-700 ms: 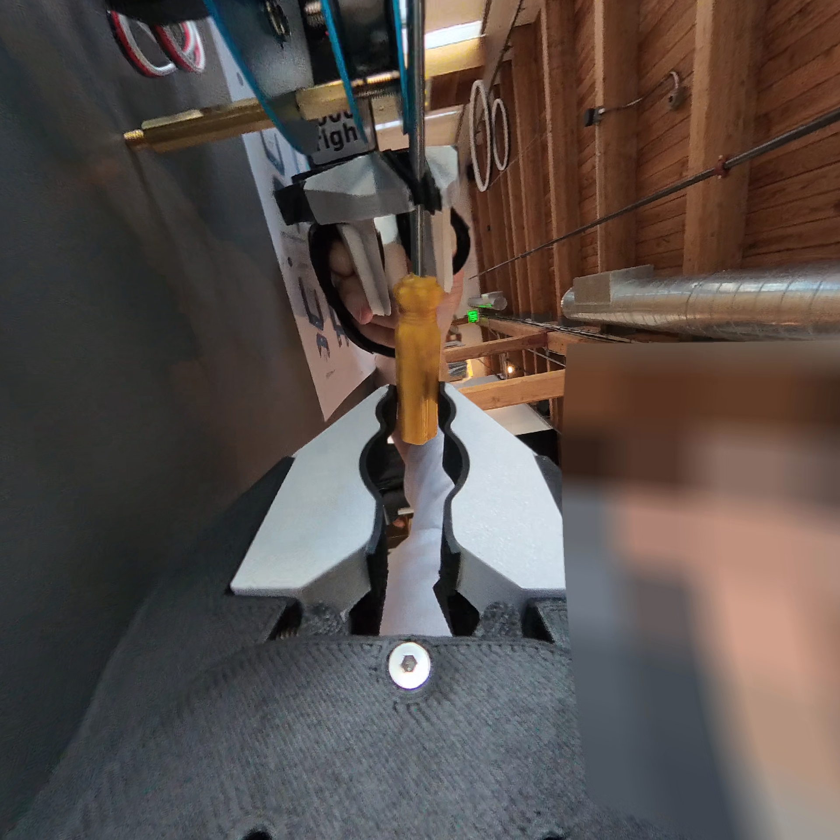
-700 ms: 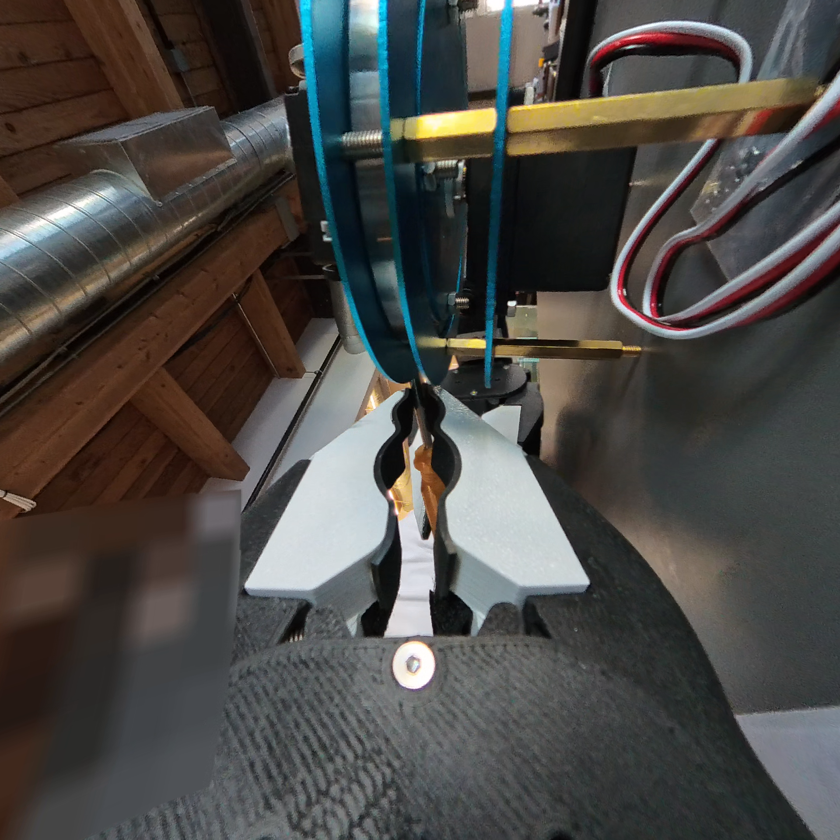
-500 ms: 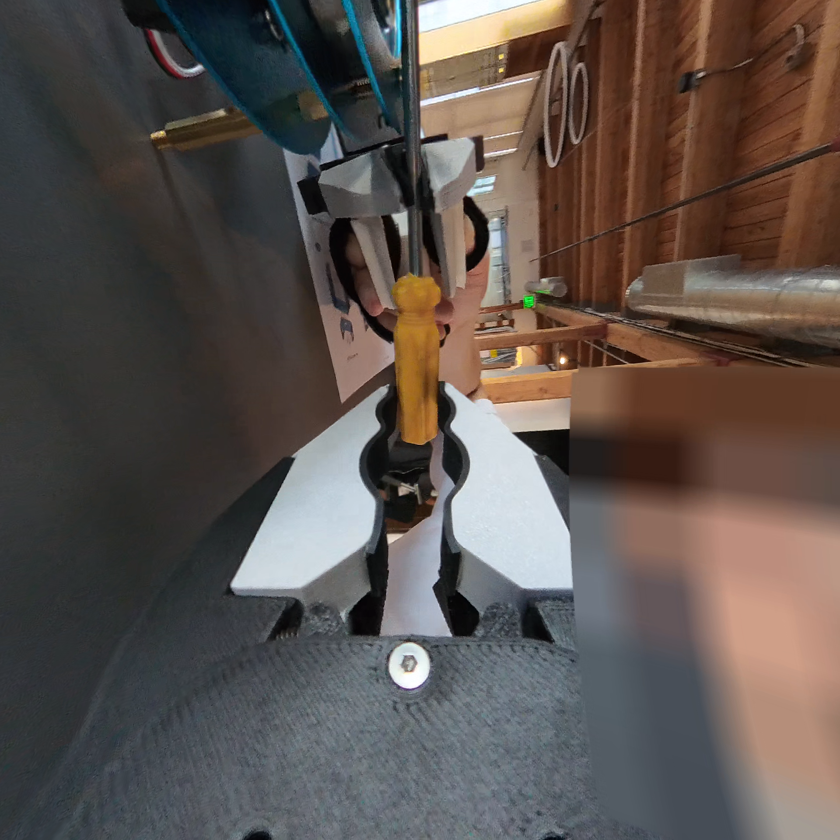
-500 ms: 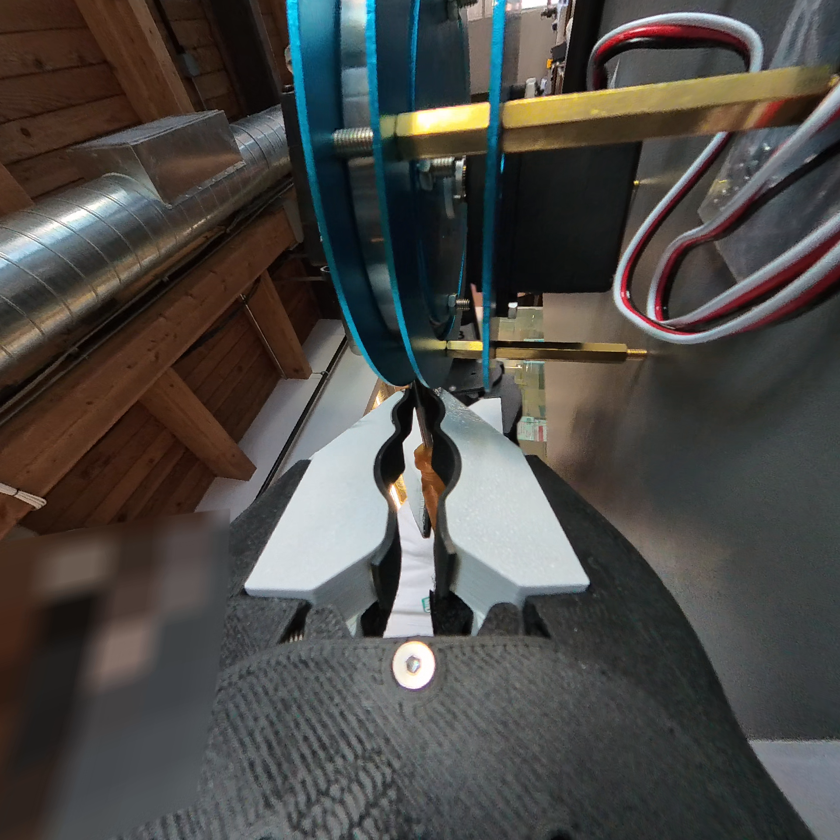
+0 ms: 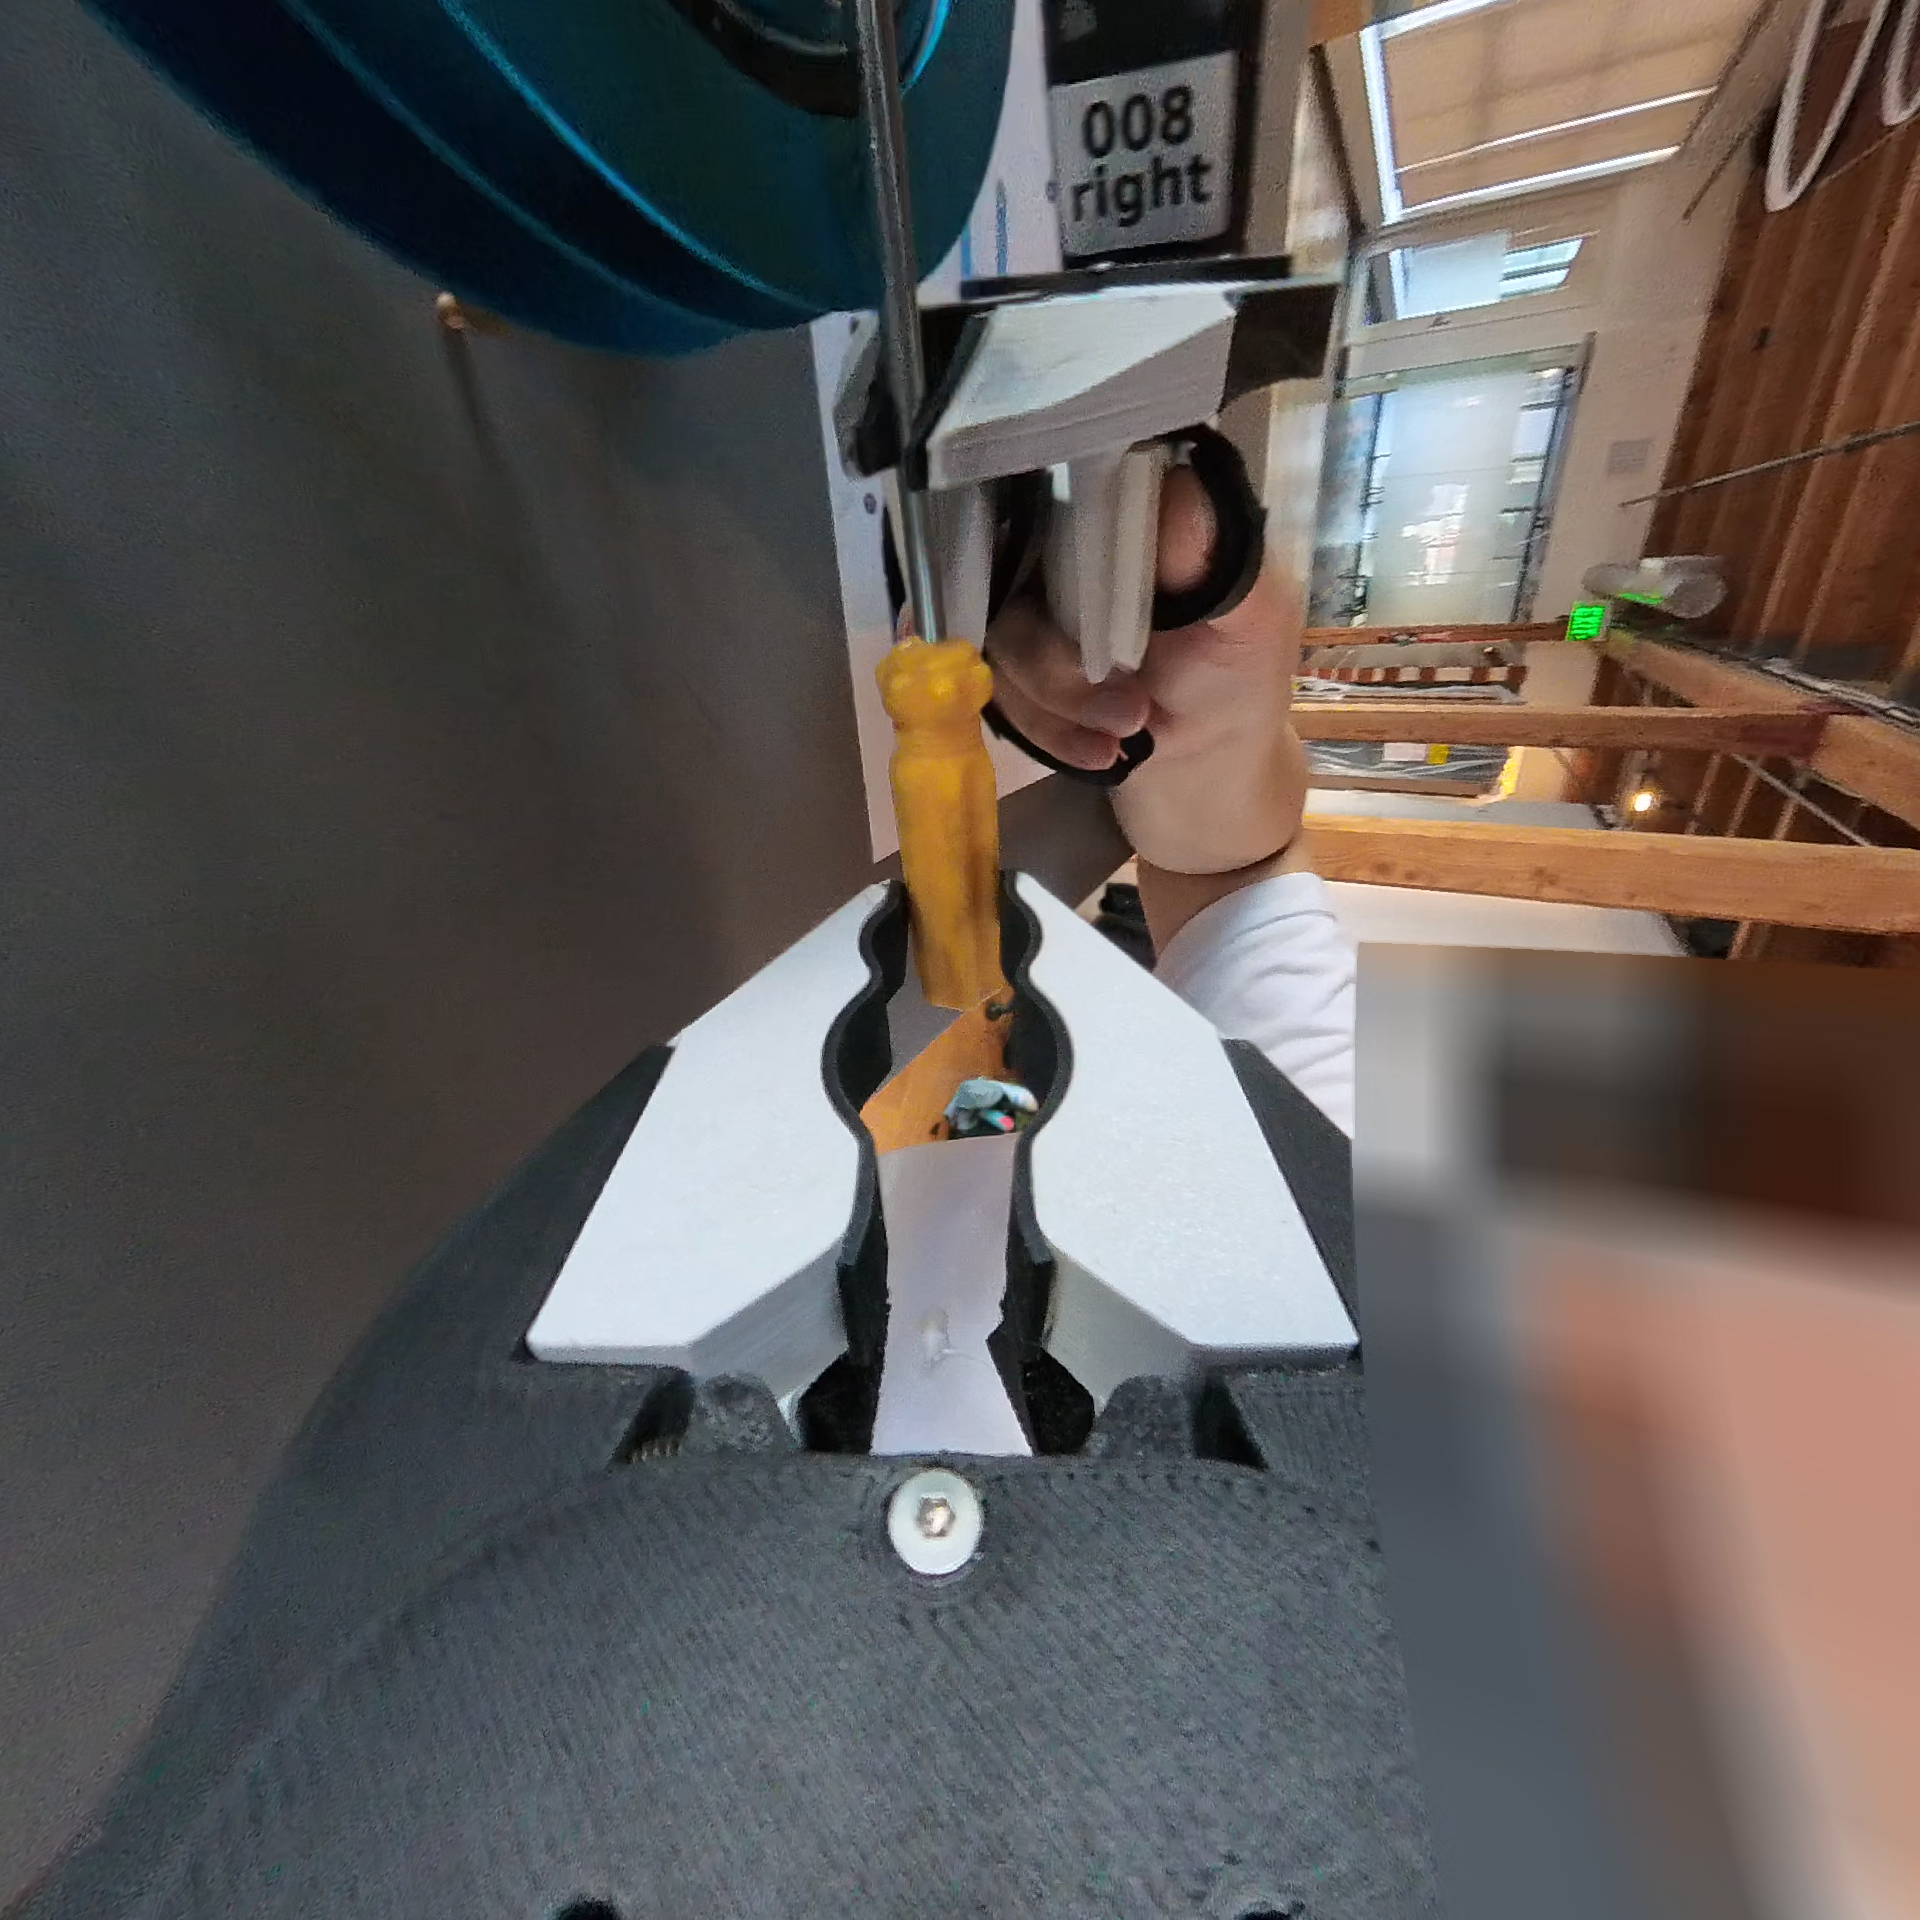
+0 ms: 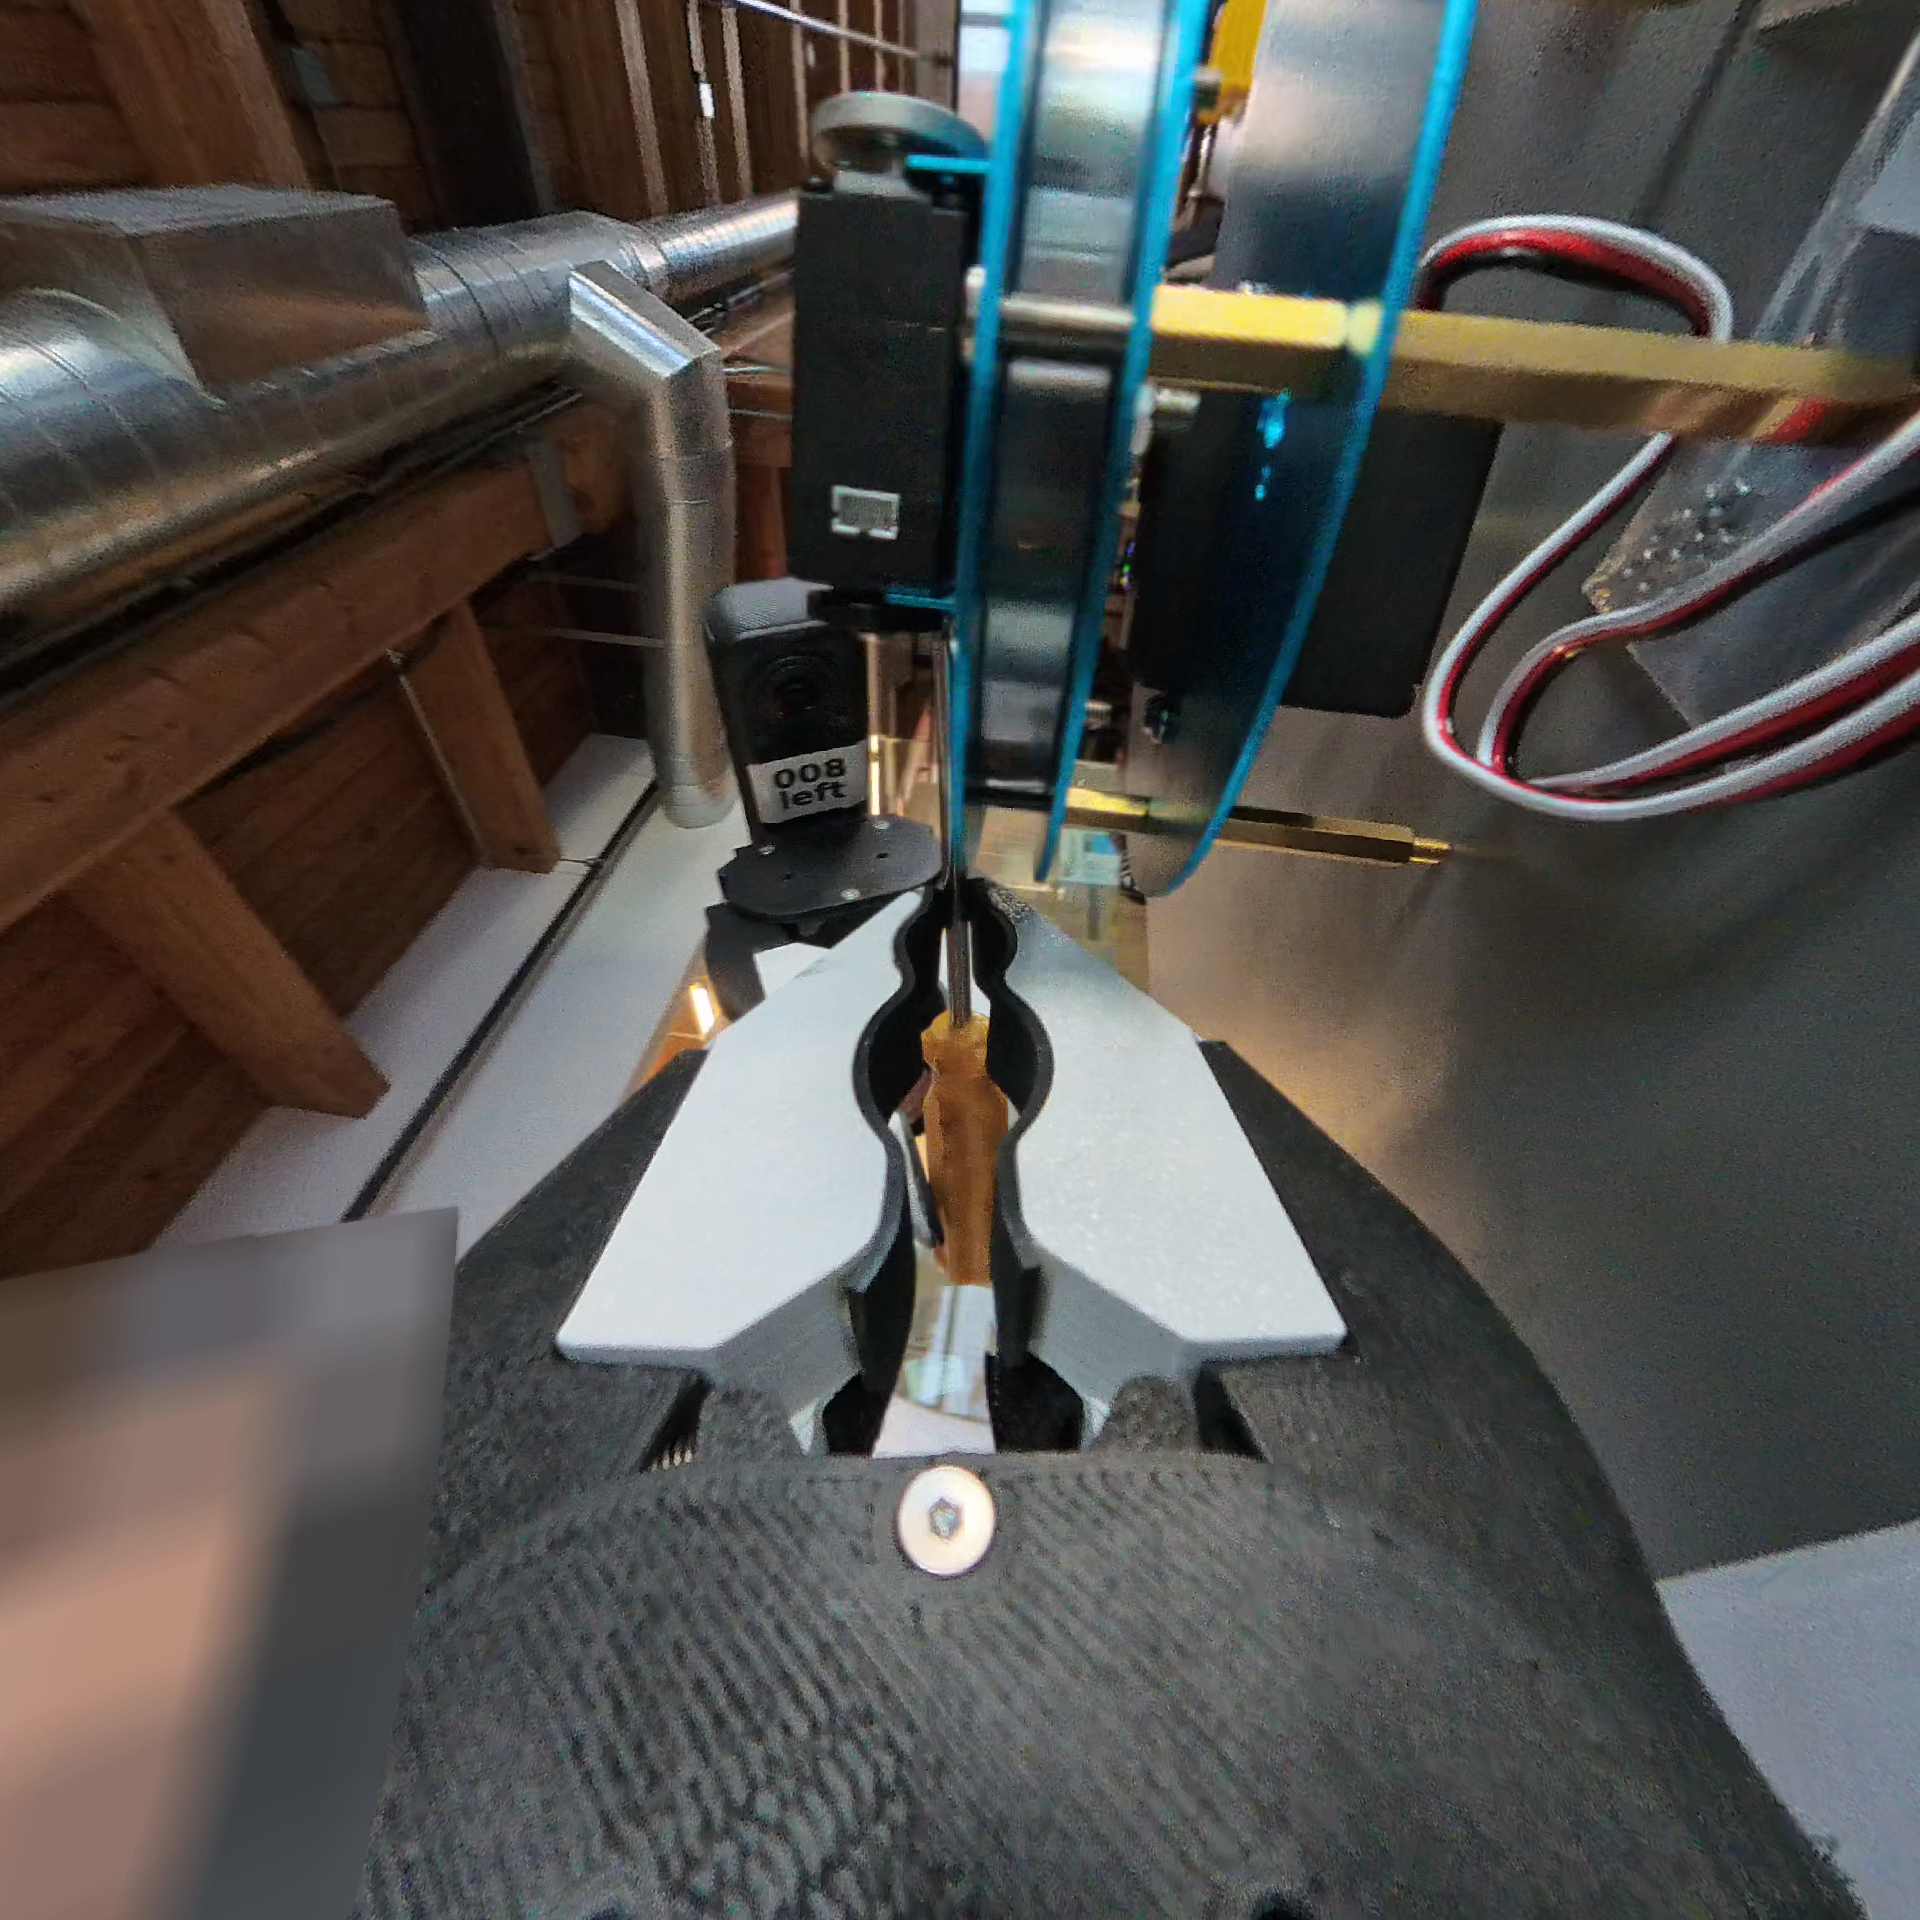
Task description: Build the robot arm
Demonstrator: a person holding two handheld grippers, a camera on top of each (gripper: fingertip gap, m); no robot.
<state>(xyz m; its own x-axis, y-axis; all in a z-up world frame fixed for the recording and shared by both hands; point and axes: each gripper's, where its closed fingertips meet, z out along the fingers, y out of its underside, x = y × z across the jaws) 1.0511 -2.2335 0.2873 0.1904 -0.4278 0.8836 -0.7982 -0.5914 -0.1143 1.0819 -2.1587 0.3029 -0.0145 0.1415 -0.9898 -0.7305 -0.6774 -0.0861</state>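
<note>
A screwdriver with a yellow handle [image 5: 940,821] and a thin steel shaft [image 5: 894,312] runs from my left gripper up into a blue-plated assembly [image 5: 623,156]. My left gripper [image 5: 948,914] is shut on the lower end of the handle. My right gripper [image 6: 958,914] is shut on the shaft [image 6: 954,935] just above the handle [image 6: 961,1132], which shows in the gap between its fingers. In the left wrist view the right gripper's white fingers [image 5: 1081,395] sit around the shaft, held by a hand [image 5: 1195,727]. The blue assembly [image 6: 1039,520] carries black servo blocks, brass standoffs [image 6: 1558,364] and red-white wires [image 6: 1558,520].
A grey panel [image 5: 312,727] lies close on one side of the assembly. A silver duct [image 6: 260,395] and wooden beams [image 5: 1558,862] fill the other side. The left gripper's black camera [image 6: 795,707] shows beyond my right fingers.
Both views have swung. The right gripper now sits closer and to the right in the left view. The left gripper's camera has come into the right view, and more of the handle shows.
</note>
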